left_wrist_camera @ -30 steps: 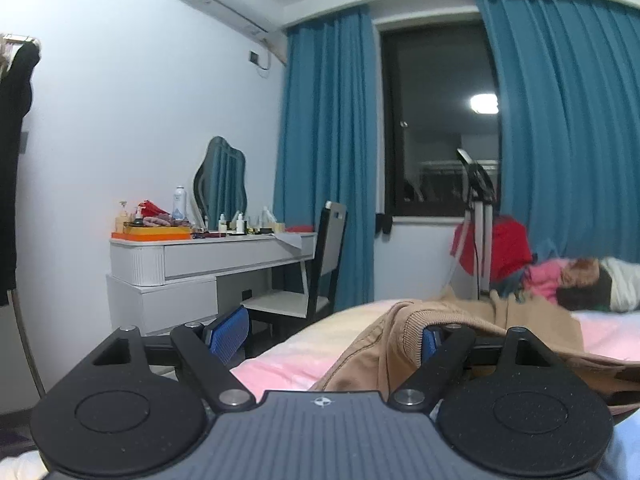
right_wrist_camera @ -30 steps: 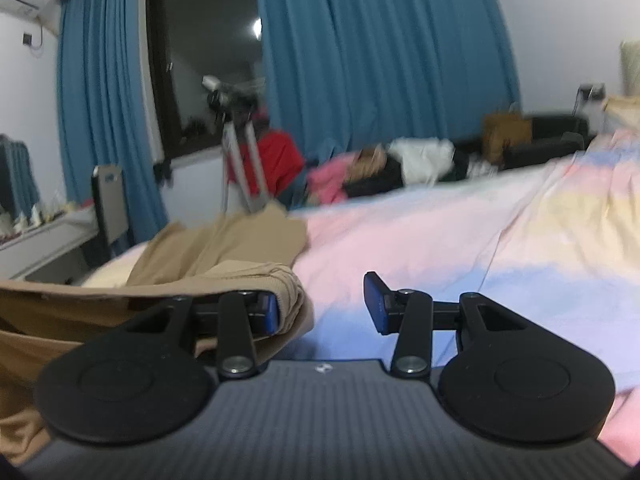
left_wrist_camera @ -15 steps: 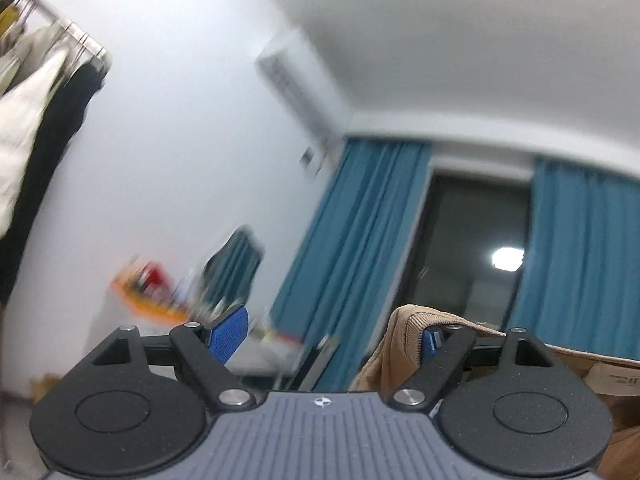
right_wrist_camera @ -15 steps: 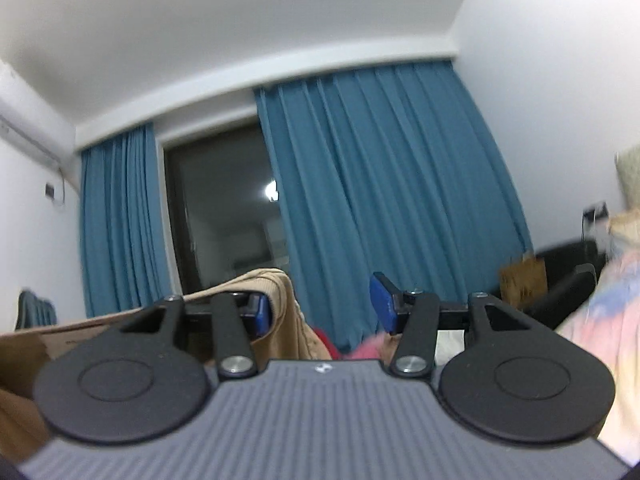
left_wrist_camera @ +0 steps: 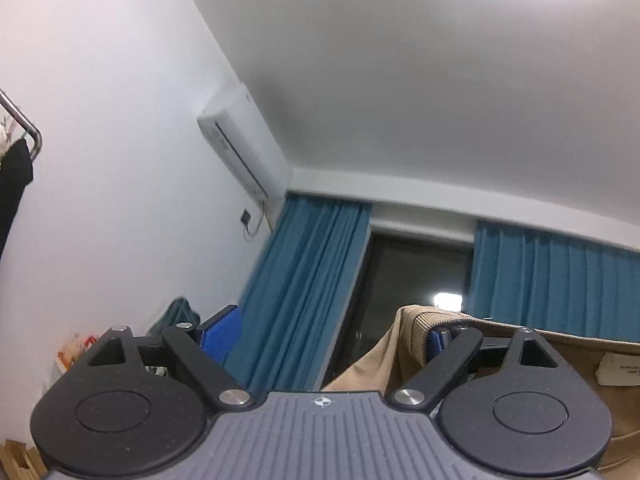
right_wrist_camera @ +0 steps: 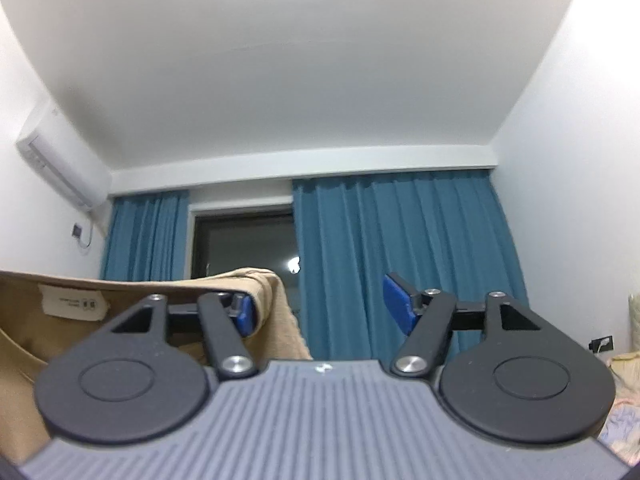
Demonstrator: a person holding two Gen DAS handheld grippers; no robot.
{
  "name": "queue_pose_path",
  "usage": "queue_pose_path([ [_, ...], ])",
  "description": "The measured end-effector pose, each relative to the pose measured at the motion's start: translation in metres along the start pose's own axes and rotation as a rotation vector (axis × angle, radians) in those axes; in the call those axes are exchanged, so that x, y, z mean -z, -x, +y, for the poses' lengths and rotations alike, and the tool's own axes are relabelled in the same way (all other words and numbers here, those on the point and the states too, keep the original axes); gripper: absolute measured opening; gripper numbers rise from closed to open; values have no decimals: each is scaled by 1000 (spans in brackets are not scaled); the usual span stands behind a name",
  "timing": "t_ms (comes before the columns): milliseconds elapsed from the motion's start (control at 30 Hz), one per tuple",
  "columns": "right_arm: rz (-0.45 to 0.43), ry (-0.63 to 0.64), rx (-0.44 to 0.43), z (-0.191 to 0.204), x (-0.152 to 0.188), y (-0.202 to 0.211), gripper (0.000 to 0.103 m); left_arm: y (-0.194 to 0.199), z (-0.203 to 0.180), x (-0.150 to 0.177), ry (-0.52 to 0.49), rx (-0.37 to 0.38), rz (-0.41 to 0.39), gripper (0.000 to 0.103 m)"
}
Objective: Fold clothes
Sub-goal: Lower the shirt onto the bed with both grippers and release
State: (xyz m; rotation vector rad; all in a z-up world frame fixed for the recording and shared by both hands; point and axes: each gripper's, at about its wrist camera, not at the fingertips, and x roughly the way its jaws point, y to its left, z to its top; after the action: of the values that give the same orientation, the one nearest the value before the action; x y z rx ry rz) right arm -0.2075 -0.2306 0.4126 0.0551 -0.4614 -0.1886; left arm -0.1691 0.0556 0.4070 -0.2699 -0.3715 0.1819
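Note:
A tan garment (left_wrist_camera: pixel 560 360) with a white label hangs stretched between my two raised grippers. In the left wrist view its ribbed edge is looped over the right finger (left_wrist_camera: pixel 452 344) of my left gripper (left_wrist_camera: pixel 330 336). Those jaws stand wide and are opening, and only a fold of cloth hangs in the gap. In the right wrist view the tan garment (right_wrist_camera: pixel 276 320) is draped over the left finger (right_wrist_camera: pixel 224 320) of my right gripper (right_wrist_camera: pixel 320 308). Its jaws are opening too, and the right pad (right_wrist_camera: pixel 396 304) is bare. No pad presses on cloth.
Both views tilt up at the ceiling. An air conditioner (left_wrist_camera: pixel 244 148) sits high on the left wall, with blue curtains (right_wrist_camera: pixel 400 260) around a dark window (right_wrist_camera: pixel 244 244). Dark clothes hang on a rack (left_wrist_camera: pixel 16 168). Bedding (right_wrist_camera: pixel 624 380) shows at lower right.
Both grippers have risen from the bed and tilted upward, lifting the tan garment off it. The right jaws have spread much wider. The left jaws spread slightly.

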Motion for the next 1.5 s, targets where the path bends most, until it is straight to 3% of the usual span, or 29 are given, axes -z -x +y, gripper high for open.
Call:
queue_pose_path([
  [100,71,3,-21,-7,-3,-12,72,-15,0,7,-18,32,62,90],
  [200,137,1,-24,-9,16,-30,72,-39,-3,38,-54,36,112,90],
  [467,339,14,-10,-11,131,-109,72,-145,-14,174,-101,12,249,91],
  [633,388,112,26,2,238,-174,71,-232,-27,300,-129,-29,354,92],
  [800,515,145,43,6,385,-224,70,-298,-29,451,-205,-59,482,92],
  [933,654,166,55,0,503,-243,70,-318,-20,568,-275,-56,589,92],
  [1100,807,200,38,-5,597,-252,69,-327,0,675,-301,-48,726,92],
  [1267,957,192,26,-6,638,-272,69,-330,3,725,-347,-20,874,92],
  [1400,1073,140,-75,3,629,-278,71,-324,-16,731,-555,106,980,96],
  [1433,1101,129,-107,6,626,-278,81,-318,-22,730,-614,156,981,101],
  [1500,1147,102,-170,12,617,-274,89,-305,-31,726,-714,222,985,101],
])
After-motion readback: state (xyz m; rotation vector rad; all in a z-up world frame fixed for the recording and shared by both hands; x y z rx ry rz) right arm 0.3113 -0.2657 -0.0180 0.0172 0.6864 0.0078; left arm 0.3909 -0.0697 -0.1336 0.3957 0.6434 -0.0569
